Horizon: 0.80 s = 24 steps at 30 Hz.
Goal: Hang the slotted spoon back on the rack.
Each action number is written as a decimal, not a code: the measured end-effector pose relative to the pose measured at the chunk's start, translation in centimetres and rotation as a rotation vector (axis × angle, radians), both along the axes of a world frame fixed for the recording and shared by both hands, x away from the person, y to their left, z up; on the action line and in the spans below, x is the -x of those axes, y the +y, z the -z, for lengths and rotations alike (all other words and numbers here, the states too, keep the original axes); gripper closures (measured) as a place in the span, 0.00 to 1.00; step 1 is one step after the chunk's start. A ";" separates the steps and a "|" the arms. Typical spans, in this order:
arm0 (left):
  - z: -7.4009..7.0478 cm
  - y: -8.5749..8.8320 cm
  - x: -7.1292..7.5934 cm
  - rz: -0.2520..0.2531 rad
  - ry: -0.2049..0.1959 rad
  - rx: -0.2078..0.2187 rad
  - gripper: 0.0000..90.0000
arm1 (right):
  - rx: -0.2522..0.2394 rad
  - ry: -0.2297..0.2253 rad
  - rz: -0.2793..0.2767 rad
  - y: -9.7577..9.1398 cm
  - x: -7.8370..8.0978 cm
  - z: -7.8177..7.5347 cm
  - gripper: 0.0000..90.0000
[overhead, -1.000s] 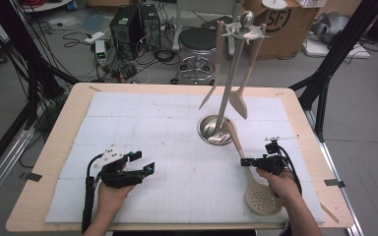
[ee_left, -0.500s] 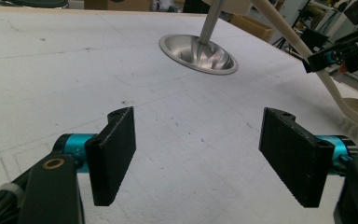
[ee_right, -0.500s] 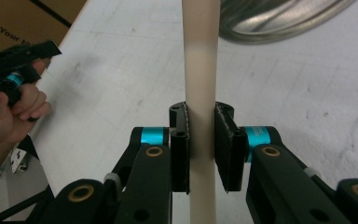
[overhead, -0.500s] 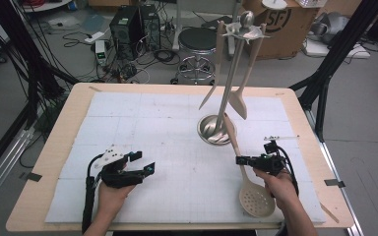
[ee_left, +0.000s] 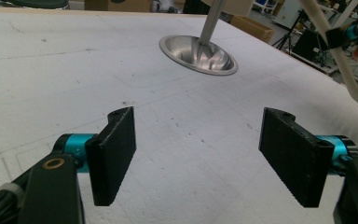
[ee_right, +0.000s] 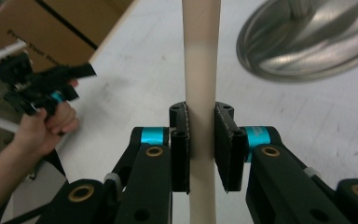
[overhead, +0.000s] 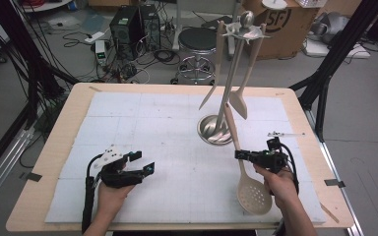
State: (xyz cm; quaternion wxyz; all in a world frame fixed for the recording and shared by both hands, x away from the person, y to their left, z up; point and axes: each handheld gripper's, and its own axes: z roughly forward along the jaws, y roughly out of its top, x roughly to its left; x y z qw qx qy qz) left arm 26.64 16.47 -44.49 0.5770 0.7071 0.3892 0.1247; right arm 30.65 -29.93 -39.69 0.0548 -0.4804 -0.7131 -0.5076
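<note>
**White mat, cream skimmer gripped by its handle**

Concrete floor is spreading behind the wooden table, littered with black cables, a computer tower, a round stool and a cardboard box. I am looking down on a white gridded mat covering nearly the whole tabletop. Standing on it towards the far right is a steel utensil stand, with a dished base and two pale utensils hanging from its top.

Nearer me, the cream slotted skimmer is sitting in my right gripper. Its perforated bowl is hanging low towards the table's near edge, and its long handle is slanting up and away towards the stand. In the right gripper view the handle is running straight up between the two black pads, which are pressing it from both sides at a narrow spacing, so the skimmer is being carried clear of the mat.

My left gripper is resting low over the mat at near left, well apart from the skimmer. Its jaws are standing wide with bare mat between them.
</note>
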 end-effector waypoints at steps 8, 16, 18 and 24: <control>0.0 0.0 0.0 0.001 -0.002 0.003 0.31 | -0.048 -0.086 0.016 0.4 0.4 -2.7 0.87; 0.0 0.1 0.0 0.001 -0.003 0.008 0.31 | -0.074 -0.170 0.054 1.0 0.7 -3.9 0.87; 0.0 0.1 0.0 0.000 -0.004 0.007 0.31 | -0.079 -0.187 0.067 1.2 0.8 -4.2 0.87; 0.0 0.1 0.0 -0.001 -0.005 0.008 0.31 | -0.082 -0.293 0.128 1.7 1.3 -5.0 0.87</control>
